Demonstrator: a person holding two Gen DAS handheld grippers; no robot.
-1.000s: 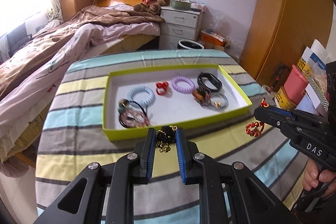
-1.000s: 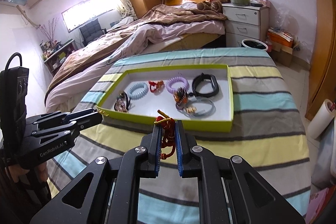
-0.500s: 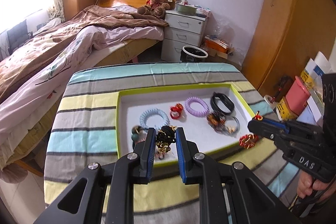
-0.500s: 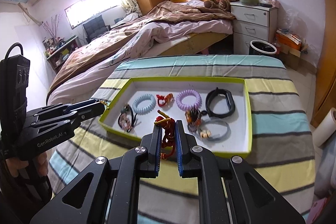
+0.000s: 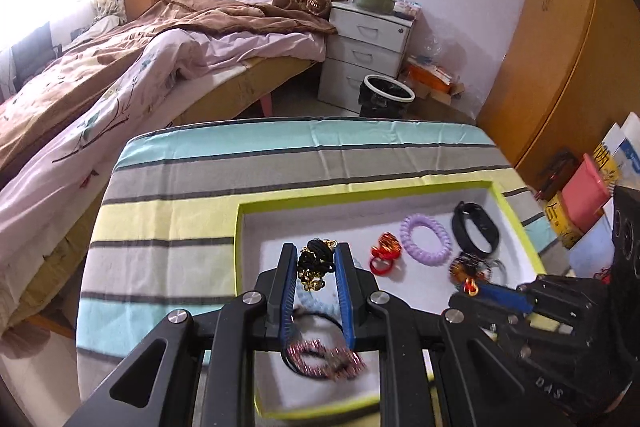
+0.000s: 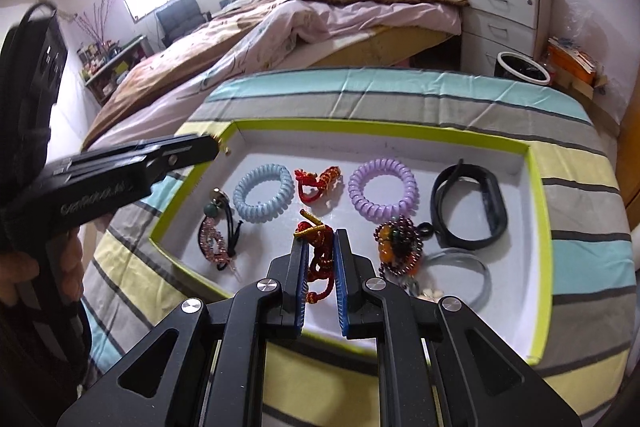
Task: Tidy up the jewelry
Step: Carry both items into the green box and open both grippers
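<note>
Left gripper (image 5: 316, 263) is clamped on a black hair tie with gold charms (image 5: 314, 263), hanging over the near-left part of the green-rimmed tray (image 6: 538, 227). Right gripper (image 6: 322, 247) is pinched tight on a red knotted cord bracelet (image 6: 318, 251), over the tray's near middle. Inside the tray: a light blue coil tie (image 6: 264, 193) toward the left, a small red cord piece (image 6: 318, 183) next to it, a purple coil tie (image 6: 382, 189) mid-tray, a black band (image 6: 468, 213) on the right, a beaded bracelet (image 6: 400, 247) near the front. The tray sits on a striped cloth (image 6: 580, 255).
</note>
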